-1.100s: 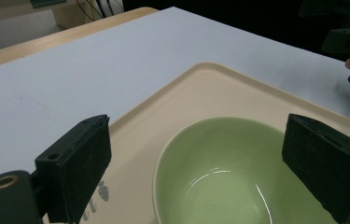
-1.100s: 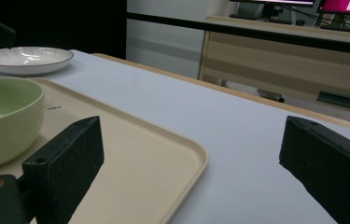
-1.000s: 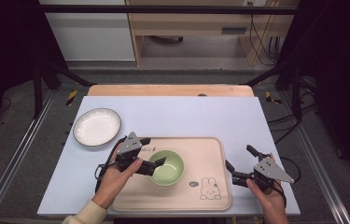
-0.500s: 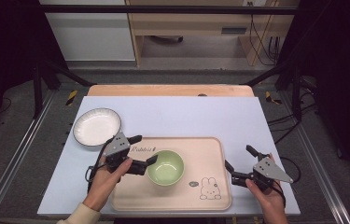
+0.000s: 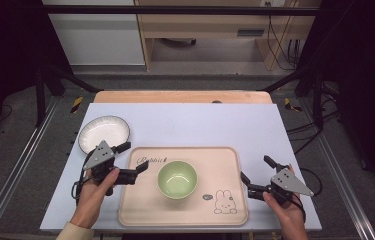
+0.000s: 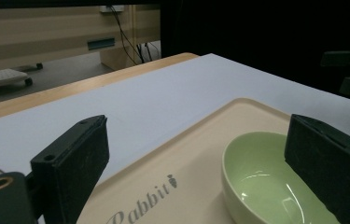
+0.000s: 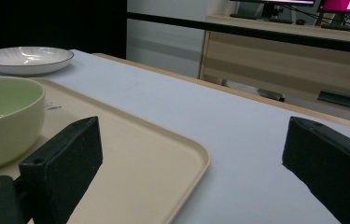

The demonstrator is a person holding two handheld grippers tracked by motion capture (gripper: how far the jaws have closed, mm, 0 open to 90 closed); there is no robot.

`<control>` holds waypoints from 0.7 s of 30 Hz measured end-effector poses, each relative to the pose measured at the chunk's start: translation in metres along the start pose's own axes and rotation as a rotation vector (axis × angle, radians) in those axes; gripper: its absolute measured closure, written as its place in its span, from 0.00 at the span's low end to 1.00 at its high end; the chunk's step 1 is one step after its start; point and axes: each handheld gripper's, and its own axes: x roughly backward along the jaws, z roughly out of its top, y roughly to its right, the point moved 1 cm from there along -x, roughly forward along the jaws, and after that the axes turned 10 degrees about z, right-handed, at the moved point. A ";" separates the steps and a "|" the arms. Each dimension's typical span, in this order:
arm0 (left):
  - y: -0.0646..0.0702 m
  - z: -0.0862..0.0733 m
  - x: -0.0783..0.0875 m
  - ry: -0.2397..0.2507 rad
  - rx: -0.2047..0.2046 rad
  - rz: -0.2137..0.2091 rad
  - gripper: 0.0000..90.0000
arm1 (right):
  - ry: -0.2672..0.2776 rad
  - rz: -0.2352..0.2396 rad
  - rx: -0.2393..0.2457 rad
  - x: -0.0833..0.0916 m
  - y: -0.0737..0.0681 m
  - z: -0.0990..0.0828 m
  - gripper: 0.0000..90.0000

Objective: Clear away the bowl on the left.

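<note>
Movement is showing on the left side: the left gripper (image 5: pixel 131 157), jaws spread wide and empty, is now sitting at the beige rabbit-print tray's (image 5: pixel 225 160) left edge, having drawn back from the green bowl (image 5: pixel 177 179) it flanked a second ago. The bowl is resting alone mid-tray. The right gripper (image 5: pixel 256 172), jaws also apart, is staying beside the tray's right edge. The white plate (image 5: pixel 103 133) is lying unmoved on the table (image 5: pixel 200 125).

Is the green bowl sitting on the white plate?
No, the green bowl sits on the beige tray; the white plate lies apart, empty.
</note>
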 end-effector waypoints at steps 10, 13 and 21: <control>-0.017 -0.012 0.012 0.031 0.032 0.041 0.07 | 0.001 -0.001 0.006 0.000 0.000 0.000 0.06; -0.021 -0.016 0.015 0.029 0.046 0.046 0.07 | 0.002 -0.001 0.005 0.000 0.000 0.000 0.06; -0.032 -0.021 0.021 0.038 0.052 0.071 0.07 | 0.002 0.000 0.006 0.000 0.000 0.000 0.06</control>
